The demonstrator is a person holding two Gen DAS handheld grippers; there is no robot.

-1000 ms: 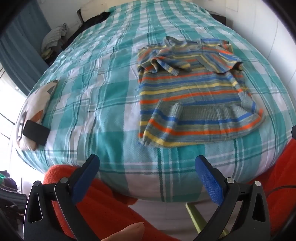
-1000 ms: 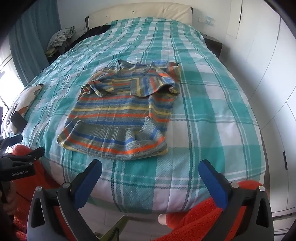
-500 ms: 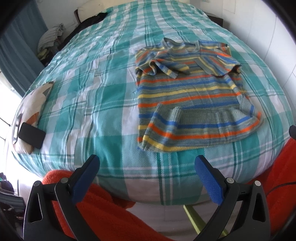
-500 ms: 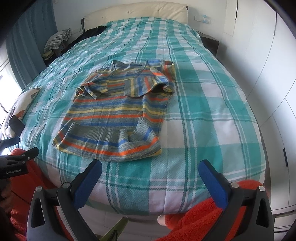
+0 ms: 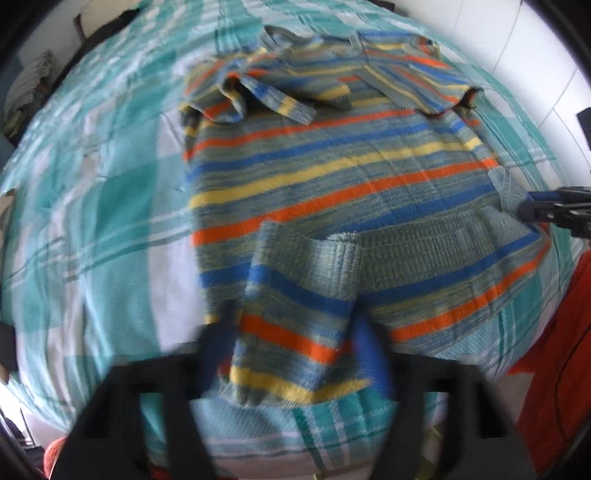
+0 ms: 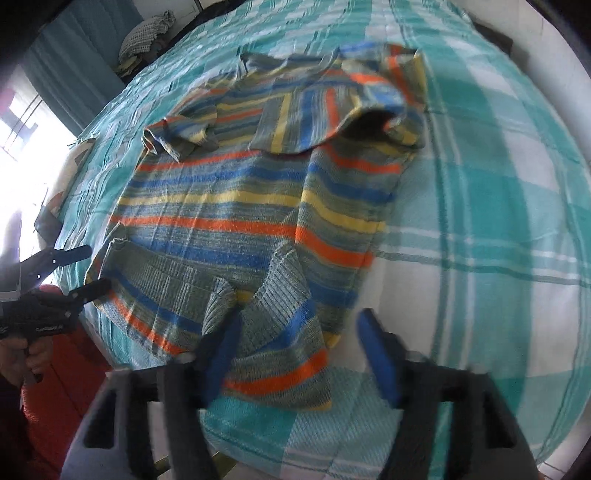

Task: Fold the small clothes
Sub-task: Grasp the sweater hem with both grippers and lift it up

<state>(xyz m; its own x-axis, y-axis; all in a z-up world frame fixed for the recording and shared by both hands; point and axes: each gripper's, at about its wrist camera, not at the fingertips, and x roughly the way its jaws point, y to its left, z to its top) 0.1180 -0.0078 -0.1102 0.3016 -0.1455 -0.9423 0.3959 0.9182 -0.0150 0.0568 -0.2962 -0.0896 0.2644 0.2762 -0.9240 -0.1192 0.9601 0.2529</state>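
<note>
A small striped sweater (image 5: 332,177) (image 6: 229,206) in grey, blue, orange and yellow lies flat on the bed, sleeves folded in and near hem corners turned up. My left gripper (image 5: 295,343) points steeply down over the near left hem corner. Its jaws are closing, with that turned-up corner between the blue pads, which are blurred and still apart. My right gripper (image 6: 299,350) straddles the near right hem corner the same way, jaws closing. Each gripper also shows in the other's view: the left gripper (image 6: 62,273), the right gripper (image 5: 546,210).
The bed's teal and white plaid cover (image 5: 110,221) (image 6: 480,221) stretches away on all sides. Orange fabric (image 5: 554,350) (image 6: 55,387) hangs by the near edge. A clothes pile (image 6: 147,33) sits far left, a pillow (image 6: 74,158) on the left edge, and a hand (image 6: 22,354) low left.
Both grippers have dropped forward and down from above the bed's edge onto the sweater's near hem. Their jaws have narrowed, and a hem corner now lies between each pair of pads.
</note>
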